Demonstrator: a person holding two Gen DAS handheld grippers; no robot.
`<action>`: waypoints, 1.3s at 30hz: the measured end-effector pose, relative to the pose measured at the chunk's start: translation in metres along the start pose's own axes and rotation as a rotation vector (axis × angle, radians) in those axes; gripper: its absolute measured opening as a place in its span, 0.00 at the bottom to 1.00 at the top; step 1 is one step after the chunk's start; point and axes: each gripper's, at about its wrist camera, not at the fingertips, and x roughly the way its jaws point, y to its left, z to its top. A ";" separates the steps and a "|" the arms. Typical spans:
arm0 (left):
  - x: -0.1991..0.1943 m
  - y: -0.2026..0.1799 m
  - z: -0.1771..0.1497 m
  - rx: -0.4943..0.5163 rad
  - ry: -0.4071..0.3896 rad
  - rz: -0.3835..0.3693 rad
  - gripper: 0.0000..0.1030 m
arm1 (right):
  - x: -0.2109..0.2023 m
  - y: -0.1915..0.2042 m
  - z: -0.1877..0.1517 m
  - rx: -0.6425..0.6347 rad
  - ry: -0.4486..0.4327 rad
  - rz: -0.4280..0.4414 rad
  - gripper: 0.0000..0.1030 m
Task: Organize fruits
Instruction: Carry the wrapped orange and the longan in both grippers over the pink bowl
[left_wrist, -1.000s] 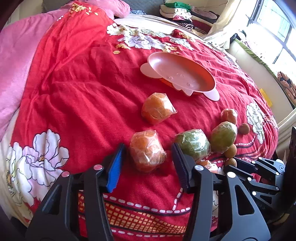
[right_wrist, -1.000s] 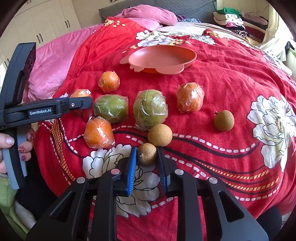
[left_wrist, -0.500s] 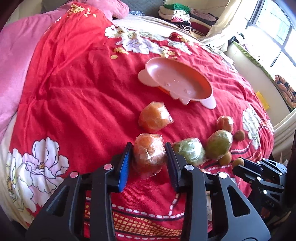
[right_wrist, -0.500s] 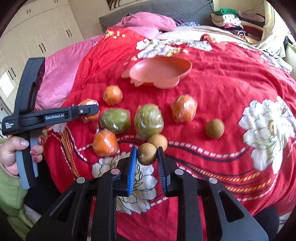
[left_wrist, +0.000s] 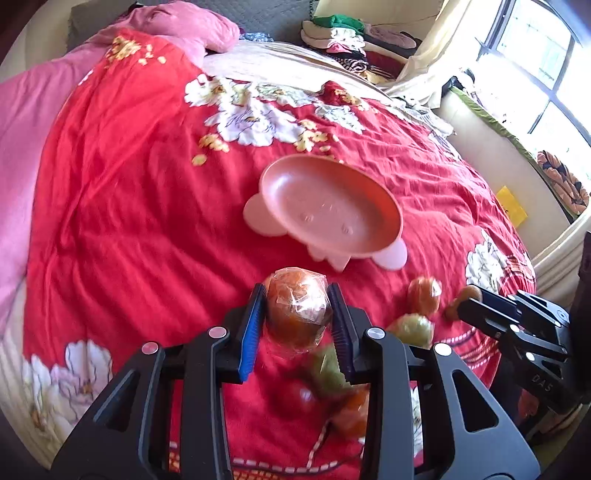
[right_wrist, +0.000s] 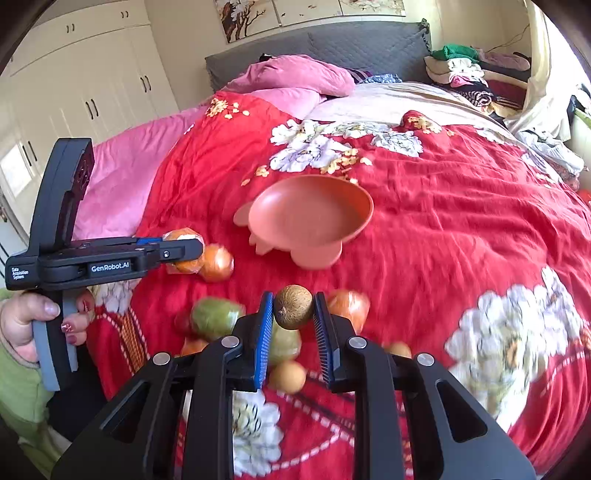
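A: The left gripper (left_wrist: 298, 314) is seen closed on a plastic-wrapped orange (left_wrist: 297, 311); its jaws have just been closing, and the fruit is pressed between both pads, lifted clear of the red floral bedspread (left_wrist: 129, 206).

B: And the right gripper (right_wrist: 293, 314)?

A: It is clamped on a small brown round fruit (right_wrist: 293, 306), possibly a longan, which is also held above the bedspread.

B: Where is the dish?

A: The pink dish (right_wrist: 310, 218) is placed near the middle of the bed, beyond both grippers, and nothing is seen inside it.

B: What is left on the cover?

A: A wrapped green fruit (right_wrist: 216, 319), a wrapped orange fruit (right_wrist: 349, 306) and a tan round fruit (right_wrist: 288, 376) are lying toward the near edge, blurred. Another orange fruit (right_wrist: 218, 263) lies just beside the left gripper's tip. A hand (right_wrist: 26, 325) is seen on the left gripper's handle.
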 end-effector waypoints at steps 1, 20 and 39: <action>0.002 -0.001 0.003 0.004 0.001 0.000 0.25 | 0.002 -0.001 0.004 -0.004 -0.006 0.000 0.20; 0.062 -0.015 0.070 0.060 0.074 -0.026 0.25 | 0.074 -0.012 0.051 -0.084 0.067 -0.008 0.20; 0.094 -0.005 0.070 0.043 0.124 -0.016 0.25 | 0.105 -0.009 0.050 -0.106 0.128 -0.022 0.21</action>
